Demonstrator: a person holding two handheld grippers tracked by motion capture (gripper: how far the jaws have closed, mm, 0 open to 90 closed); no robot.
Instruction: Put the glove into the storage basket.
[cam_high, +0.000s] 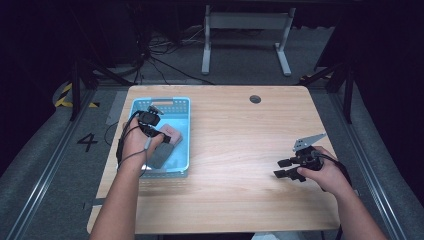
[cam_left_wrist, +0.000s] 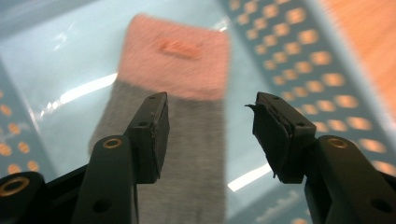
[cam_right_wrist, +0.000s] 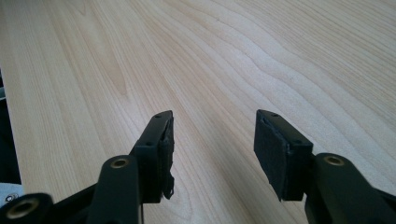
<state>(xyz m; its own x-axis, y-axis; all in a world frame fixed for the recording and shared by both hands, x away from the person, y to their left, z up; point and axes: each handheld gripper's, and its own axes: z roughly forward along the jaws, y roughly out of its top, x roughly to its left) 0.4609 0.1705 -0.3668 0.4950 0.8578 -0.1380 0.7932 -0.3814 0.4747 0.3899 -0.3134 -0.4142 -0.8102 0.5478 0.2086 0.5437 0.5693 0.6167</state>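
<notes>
A light blue perforated basket (cam_high: 183, 116) stands on the left part of the wooden table (cam_high: 235, 145). In it lies a sock (cam_high: 162, 152), grey with a pink end. My left gripper (cam_high: 152, 127) hangs over the basket and points down into it. In the left gripper view the jaws (cam_left_wrist: 208, 105) stand open just above the sock (cam_left_wrist: 177, 65), with the grey part showing in the gap and neither pad on it. My right gripper (cam_high: 282, 168) rests low over the table's right side, open, with bare wood (cam_right_wrist: 233, 56) between its jaws (cam_right_wrist: 212, 121).
The basket's perforated wall (cam_left_wrist: 299, 60) runs close to the right of my left jaws. A small round grommet (cam_high: 255, 99) sits near the table's far edge. Beyond the table are a white desk frame (cam_high: 245, 20) and cables on the floor (cam_high: 165, 55).
</notes>
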